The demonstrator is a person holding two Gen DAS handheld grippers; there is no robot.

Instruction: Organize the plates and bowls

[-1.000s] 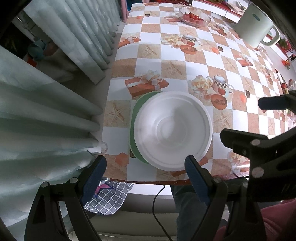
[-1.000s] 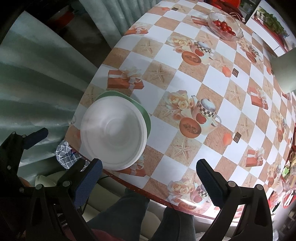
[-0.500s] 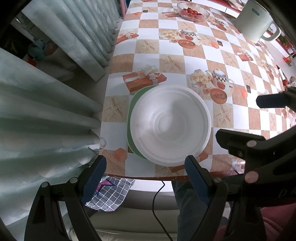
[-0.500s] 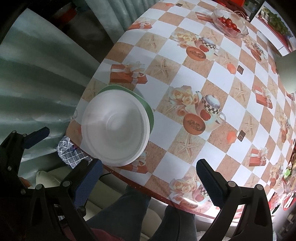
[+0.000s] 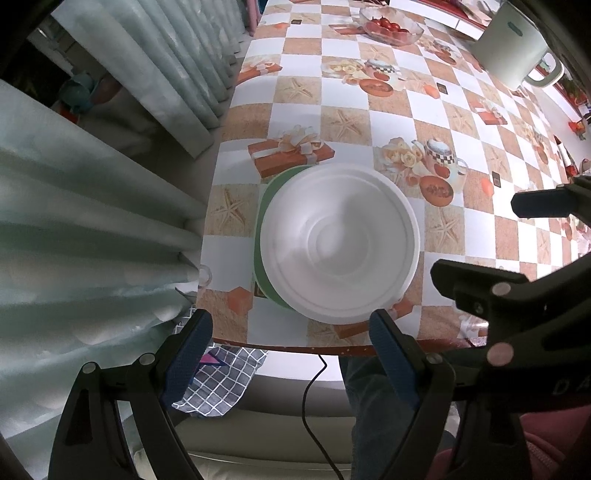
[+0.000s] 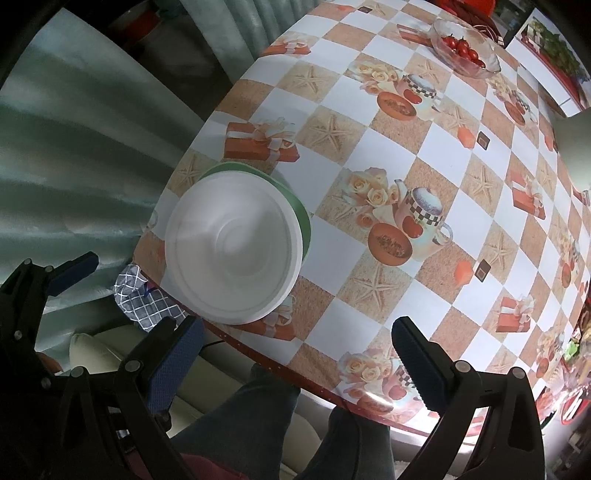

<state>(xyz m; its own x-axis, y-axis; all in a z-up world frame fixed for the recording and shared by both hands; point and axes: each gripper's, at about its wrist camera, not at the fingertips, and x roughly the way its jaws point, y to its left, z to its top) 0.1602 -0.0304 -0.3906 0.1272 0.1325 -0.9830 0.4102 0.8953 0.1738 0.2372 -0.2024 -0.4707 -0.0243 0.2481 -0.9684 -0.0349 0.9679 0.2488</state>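
White and wide, a foam bowl (image 5: 340, 243) sits nested on a green plate (image 5: 263, 229) at the near-left corner of the table (image 5: 343, 96), close to the near edge where a person sits. Only a crescent of the plate shows past the bowl's rim on the side toward the pale curtains (image 5: 85, 206). Both handheld grippers hang above the near edge, pointing steeply down. The left gripper (image 5: 291, 354) has its blue-padded fingers (image 5: 188, 350) spread wide with nothing between them, and the bowl lies just beyond their tips. The right gripper (image 6: 295, 365) is likewise released, its fingers (image 6: 417, 362) parted over the table edge and the person's dark trouser legs (image 6: 236, 417), the stacked dishes off to its left. A checked cloth (image 5: 221, 376) lies below the table's corner. At the far end a glass dish of tomatoes (image 5: 390, 26) and a white jug (image 5: 511, 48) stand well apart from the stack.
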